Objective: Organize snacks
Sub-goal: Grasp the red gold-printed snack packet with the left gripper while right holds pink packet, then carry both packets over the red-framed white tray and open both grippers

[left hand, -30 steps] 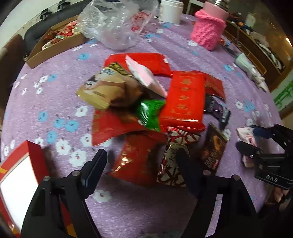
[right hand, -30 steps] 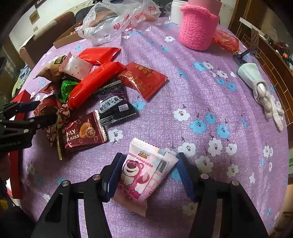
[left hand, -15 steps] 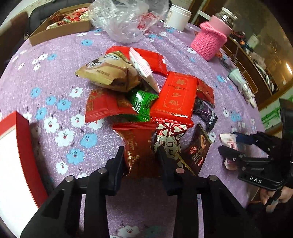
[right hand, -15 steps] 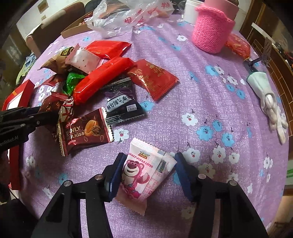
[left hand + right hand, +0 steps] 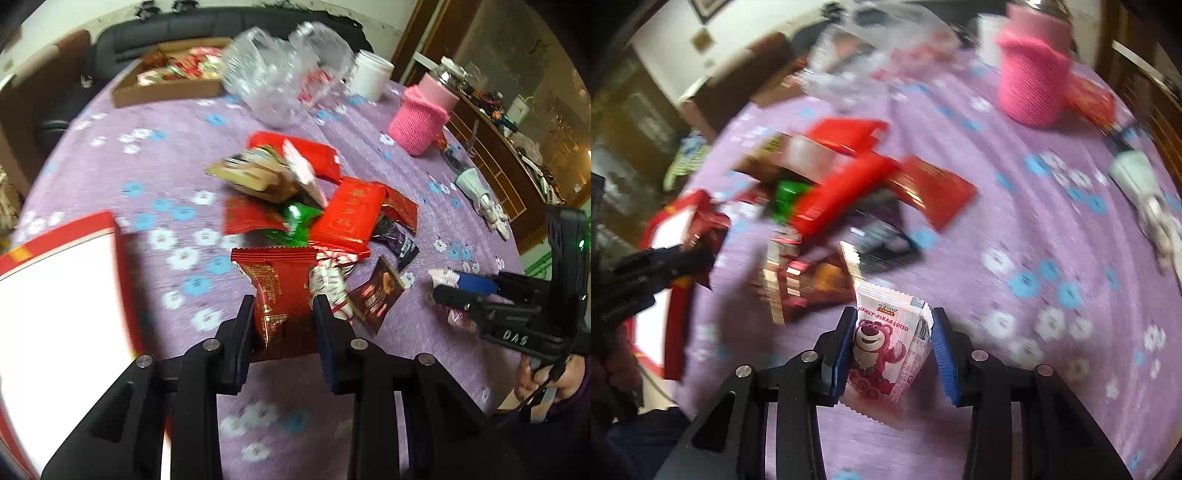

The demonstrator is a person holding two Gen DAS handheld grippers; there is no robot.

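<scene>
Snacks lie heaped at twelve o'clock of our left gripper [image 5: 284, 310], which clamps a dark red snack packet [image 5: 282, 295] by its lower end. Our right gripper [image 5: 894, 332] is closing, its pads against a pink Lotso bear packet [image 5: 886, 343]. At nine o'clock on the purple floral surface [image 5: 110, 158] sits a red-rimmed white box [image 5: 55, 295].

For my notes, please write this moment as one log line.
left tool: shut on red packet | right tool: closing around pink bear packet | pile: on table
</scene>
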